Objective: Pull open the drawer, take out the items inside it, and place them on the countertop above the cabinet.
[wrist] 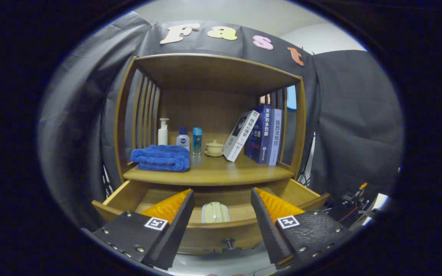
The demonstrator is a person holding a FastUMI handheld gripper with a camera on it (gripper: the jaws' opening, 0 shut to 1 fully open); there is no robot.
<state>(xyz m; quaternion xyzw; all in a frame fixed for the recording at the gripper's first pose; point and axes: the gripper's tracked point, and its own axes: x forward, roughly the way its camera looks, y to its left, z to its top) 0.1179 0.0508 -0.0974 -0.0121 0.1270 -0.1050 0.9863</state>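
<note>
The cabinet (210, 174) is warm honey-brown wood, its open drawer (221, 230) the same tone; inside lies a pale cream-green item (215, 212); the folded towel (161, 158) is deep blue; a white pump bottle (163, 132), a clear blue bottle (197, 141), a cream lidded cup (214, 148); books (263, 134) in navy and white.

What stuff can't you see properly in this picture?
- Pale thing in the open drawer, gripper view: the drawer's front board hides its near end, so what it is stays unclear.
- Drawer corners: the open gripper covers them.
- Bottle behind the towel: its base is hidden.
</note>
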